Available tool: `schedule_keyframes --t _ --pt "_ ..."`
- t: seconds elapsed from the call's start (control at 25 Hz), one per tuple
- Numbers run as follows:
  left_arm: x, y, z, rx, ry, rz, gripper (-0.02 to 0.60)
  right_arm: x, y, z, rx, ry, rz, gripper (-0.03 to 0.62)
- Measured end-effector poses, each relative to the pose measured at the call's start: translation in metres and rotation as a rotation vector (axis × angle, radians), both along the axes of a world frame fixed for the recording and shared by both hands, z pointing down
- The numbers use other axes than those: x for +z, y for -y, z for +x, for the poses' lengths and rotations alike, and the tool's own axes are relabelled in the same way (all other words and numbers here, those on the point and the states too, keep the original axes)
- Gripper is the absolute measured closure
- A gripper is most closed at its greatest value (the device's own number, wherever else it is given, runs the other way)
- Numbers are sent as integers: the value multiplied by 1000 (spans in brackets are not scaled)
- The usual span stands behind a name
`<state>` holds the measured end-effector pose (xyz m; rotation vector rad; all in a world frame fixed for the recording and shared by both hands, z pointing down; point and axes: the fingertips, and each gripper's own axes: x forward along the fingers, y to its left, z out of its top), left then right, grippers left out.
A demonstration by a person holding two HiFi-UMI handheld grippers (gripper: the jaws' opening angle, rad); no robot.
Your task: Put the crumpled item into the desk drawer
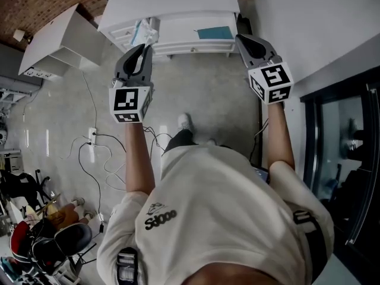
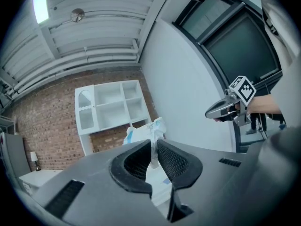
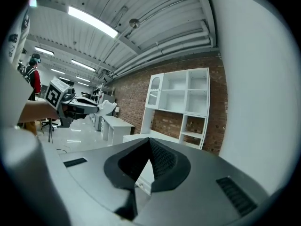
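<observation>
The crumpled item (image 1: 145, 33), white plastic with blue print, sticks out of my left gripper (image 1: 142, 45), which is shut on it in front of the white desk's drawers (image 1: 178, 40). In the left gripper view the pads of the left gripper (image 2: 154, 142) pinch the crumpled item (image 2: 151, 128), which bunches up above the tips. My right gripper (image 1: 244, 39) hovers at the desk's right end, shut with nothing in it. Seen from its own camera, the right gripper (image 3: 149, 141) has its tips together. A teal sheet (image 1: 215, 32) lies in what looks like an open drawer.
A white shelf unit (image 1: 56, 40) stands at the left of the desk. Cables (image 1: 98, 153) and a power strip (image 1: 92, 135) lie on the grey floor. A black chair (image 1: 59, 242) is at lower left, and a dark glass door (image 1: 344, 159) runs along the right wall.
</observation>
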<state>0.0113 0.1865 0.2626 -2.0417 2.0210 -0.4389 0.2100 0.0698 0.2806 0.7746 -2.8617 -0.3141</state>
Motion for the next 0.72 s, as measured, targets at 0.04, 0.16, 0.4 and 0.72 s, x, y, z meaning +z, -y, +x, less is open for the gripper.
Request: schedule_keyframes --t 0.04,0.16,0.4,0.72 --pt "1 2 0 1 0 -2 525 1 2 0 -2 3 -5 589" --pt "5 11 -6 2 -10 -4 525 3 10 -7 -15 -14 -1 589" --pt "15 41 -30 -11 20 -9 525 12 31 -34 -34 -70 37 589" --pt "23 118 -91 -9 -11 4 525 11 106 -88 -10 -71 58 589"
